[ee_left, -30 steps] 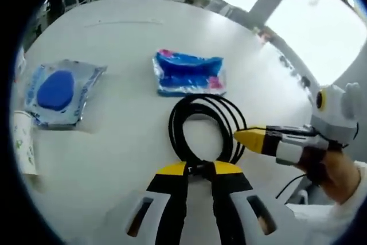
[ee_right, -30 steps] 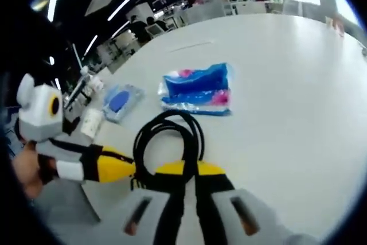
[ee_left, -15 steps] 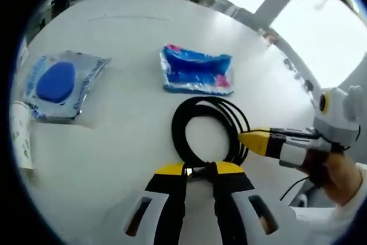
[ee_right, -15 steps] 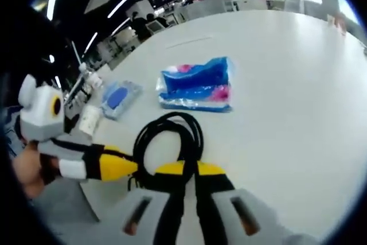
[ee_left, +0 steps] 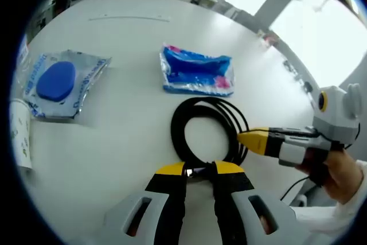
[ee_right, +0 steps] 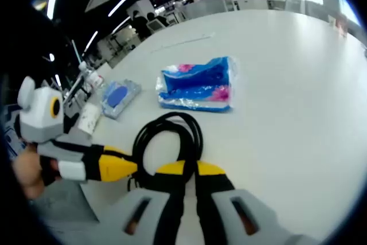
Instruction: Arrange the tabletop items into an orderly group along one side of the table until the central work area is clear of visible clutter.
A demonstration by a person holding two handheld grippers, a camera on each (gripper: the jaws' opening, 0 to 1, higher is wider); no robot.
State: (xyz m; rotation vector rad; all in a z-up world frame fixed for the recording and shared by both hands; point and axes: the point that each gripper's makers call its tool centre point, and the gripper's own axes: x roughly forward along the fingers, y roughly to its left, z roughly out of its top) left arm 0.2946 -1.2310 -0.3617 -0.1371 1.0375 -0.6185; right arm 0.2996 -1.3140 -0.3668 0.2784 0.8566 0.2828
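A coiled black cable [ee_left: 175, 133] lies on the round white table [ee_left: 126, 32], just ahead of my left gripper [ee_left: 200, 170]. That gripper is shut on the coil's near edge. My right gripper [ee_left: 248, 139] comes in from the right and pinches the coil's right side. In the right gripper view the same cable [ee_right: 195, 136] sits between the closed jaws of my right gripper [ee_right: 189, 169], and the left gripper [ee_right: 123, 167] holds the coil from the left. A blue and pink packet [ee_left: 198, 73] [ee_right: 198, 82] lies beyond the coil.
A clear bag with a blue pad [ee_left: 57, 84] [ee_right: 117, 96] lies at the left. A white printed tube [ee_left: 20, 142] [ee_right: 90, 117] rests near the table edge, and a small bottle [ee_right: 92, 76] stands behind it. A person's hand [ee_left: 335, 170] holds the right gripper.
Both views have shifted slightly with the hands. The coil stays held by both grippers and the packets have not moved on the table.
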